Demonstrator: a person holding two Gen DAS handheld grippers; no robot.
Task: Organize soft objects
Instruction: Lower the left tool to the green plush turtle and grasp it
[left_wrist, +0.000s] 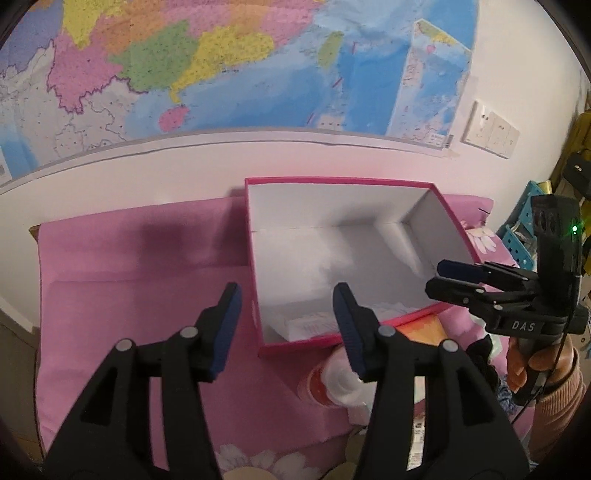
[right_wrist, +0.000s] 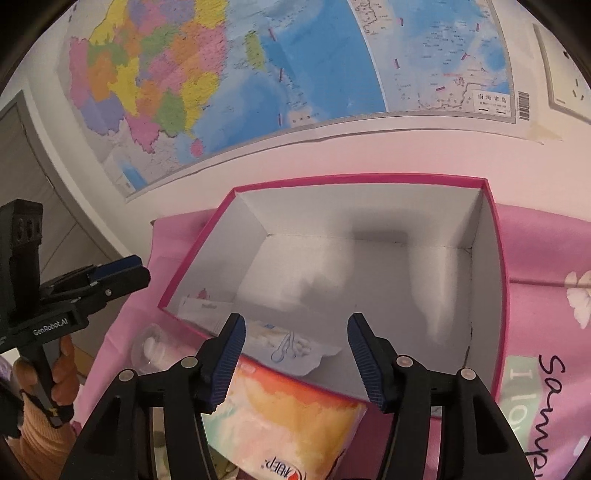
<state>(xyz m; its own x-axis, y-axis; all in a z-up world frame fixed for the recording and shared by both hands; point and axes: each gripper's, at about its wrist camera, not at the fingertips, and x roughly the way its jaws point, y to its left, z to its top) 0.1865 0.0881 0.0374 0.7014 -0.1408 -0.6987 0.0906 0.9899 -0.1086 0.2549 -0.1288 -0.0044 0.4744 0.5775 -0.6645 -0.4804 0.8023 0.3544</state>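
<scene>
Inside, the pink box (right_wrist: 495, 258) holds seemingly flat white packets (right_wrist: 291, 345).

The left gripper (left_wrist: 288, 325) hangs with its blue-padded jaws spread wide, nothing between them. The right gripper (right_wrist: 297, 354) is likewise agape and empty. Each is held by a bare hand (left_wrist: 532, 365) in a ribbed pink sleeve.

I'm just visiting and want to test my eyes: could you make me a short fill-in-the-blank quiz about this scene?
1. The open box has a rim coloured ____.
2. On the wall behind the box hangs a large ____.
3. Both the left gripper and the right gripper have their fingers spread ____.
4. The cloth under the box is coloured ____.

Missing words: pink; map; open; pink.
</scene>
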